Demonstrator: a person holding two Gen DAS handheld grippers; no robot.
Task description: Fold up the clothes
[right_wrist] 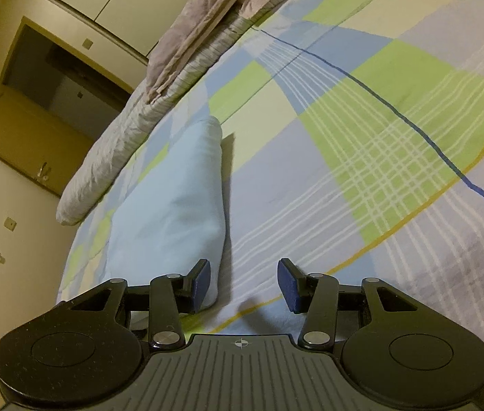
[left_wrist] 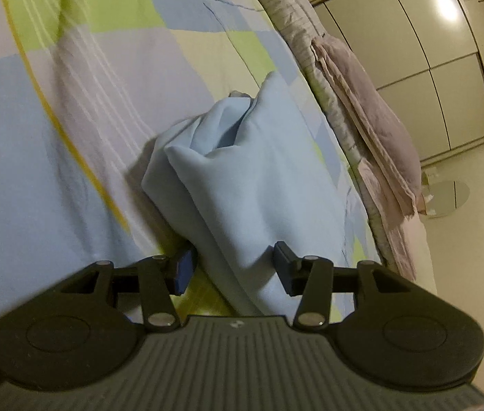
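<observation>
A light blue garment (left_wrist: 242, 185) lies bunched and partly folded on a checked bedspread (left_wrist: 70, 102). My left gripper (left_wrist: 233, 267) is open, its two blue-padded fingers on either side of the garment's near end, not closed on it. In the right wrist view the same garment (right_wrist: 173, 198) lies as a long folded bundle to the left. My right gripper (right_wrist: 245, 284) is open and empty; its left finger (right_wrist: 200, 284) is at the garment's near corner, its right finger over the bedspread (right_wrist: 379, 137).
A folded pinkish-grey cloth (left_wrist: 379, 130) rests on the striped quilt edge (left_wrist: 310, 58) along the bed's far side; it also shows in the right wrist view (right_wrist: 200, 24). Beyond are wardrobe doors (left_wrist: 430, 51), a floor, and a doorway (right_wrist: 53, 85).
</observation>
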